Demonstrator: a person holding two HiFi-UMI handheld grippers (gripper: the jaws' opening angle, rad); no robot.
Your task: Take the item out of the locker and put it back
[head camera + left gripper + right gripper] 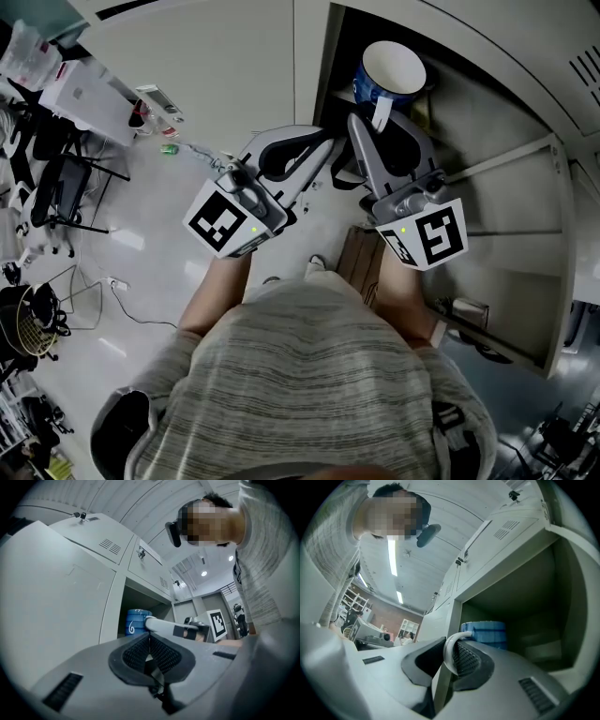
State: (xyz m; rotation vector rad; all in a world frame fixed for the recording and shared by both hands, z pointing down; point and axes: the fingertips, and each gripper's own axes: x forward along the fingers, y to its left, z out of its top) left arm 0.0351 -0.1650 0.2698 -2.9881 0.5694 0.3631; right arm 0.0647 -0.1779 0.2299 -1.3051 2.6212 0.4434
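Two claws inspected. My right claw is clamped on the white handle of the blue mug, which is just inside the open locker. My left claw is closed and empty.

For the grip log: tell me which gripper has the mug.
The right gripper: its jaws are closed on the white handle of the blue mug, at the open locker. The left gripper has its jaws shut together, empty.
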